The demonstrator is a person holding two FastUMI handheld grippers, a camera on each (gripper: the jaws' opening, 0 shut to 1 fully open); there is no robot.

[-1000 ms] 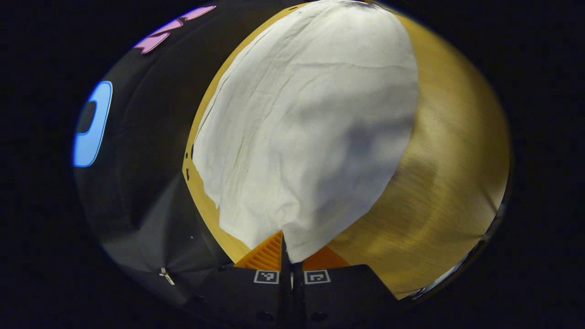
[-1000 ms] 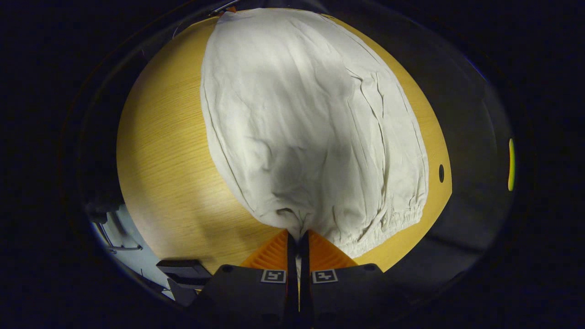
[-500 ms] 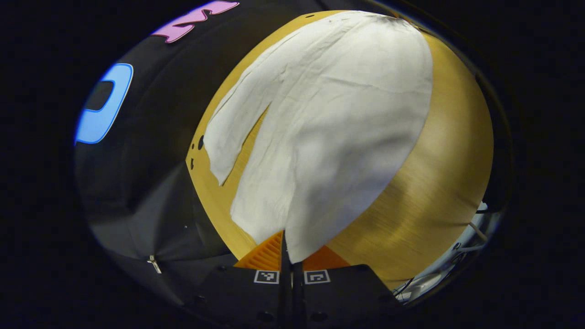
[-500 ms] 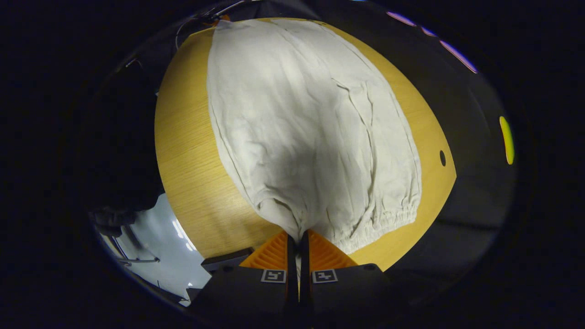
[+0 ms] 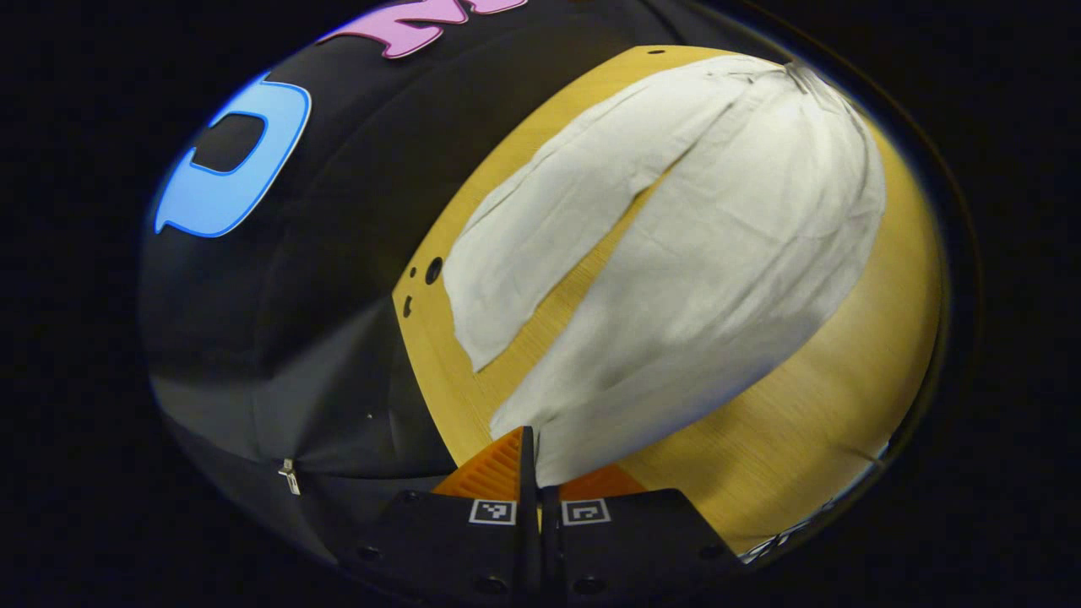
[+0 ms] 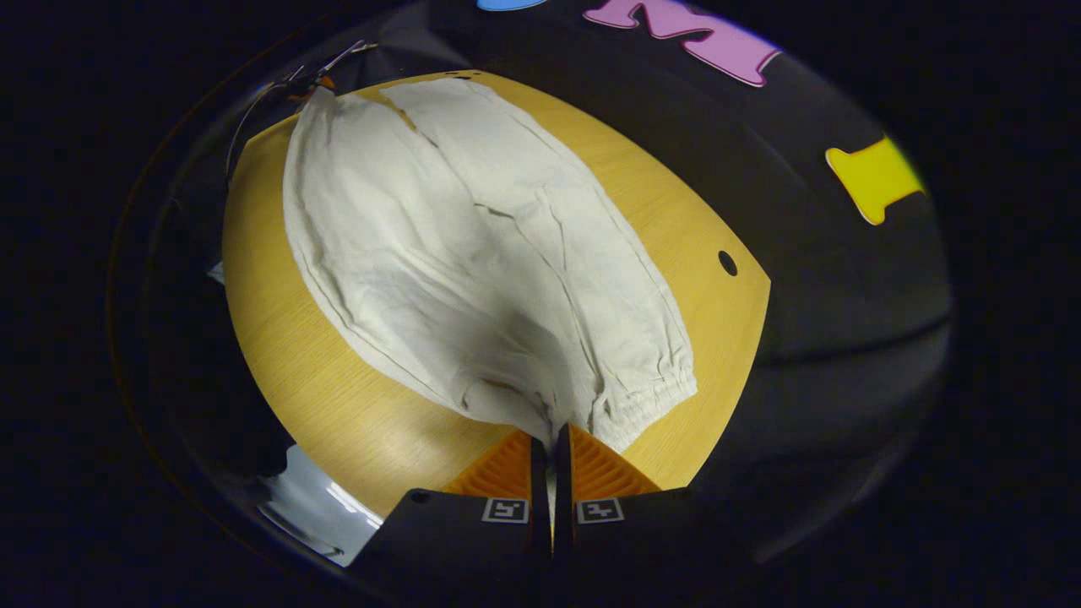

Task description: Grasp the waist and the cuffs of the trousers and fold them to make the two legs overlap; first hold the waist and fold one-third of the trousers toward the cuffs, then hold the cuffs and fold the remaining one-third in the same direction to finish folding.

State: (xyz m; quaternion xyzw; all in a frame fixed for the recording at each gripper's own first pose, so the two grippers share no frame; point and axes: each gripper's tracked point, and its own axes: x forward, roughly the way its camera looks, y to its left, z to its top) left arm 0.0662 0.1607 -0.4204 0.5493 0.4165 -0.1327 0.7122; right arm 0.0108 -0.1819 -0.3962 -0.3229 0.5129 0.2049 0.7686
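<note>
Ahead of both clamped tongs [image 5: 531, 456] [image 6: 551, 456], trousers [image 6: 473, 262] stretch across the table [image 6: 279, 355].

Trousers [image 5: 676, 279] cover most of table [image 5: 811, 422]; two legs spread apart in V, bare strip of wood between them, widening toward cuffs. Left gripper [image 5: 530, 473] pinched on one cuff; right gripper [image 6: 551, 460] pinched on waist [image 6: 650, 393] edge. Bare tabletop open along near side of trousers in both views. Narrower bare band on far side, with small hole [image 6: 727, 263] in table. Booth wall [image 6: 844, 279] close behind far table edge, limiting reach there.
</note>
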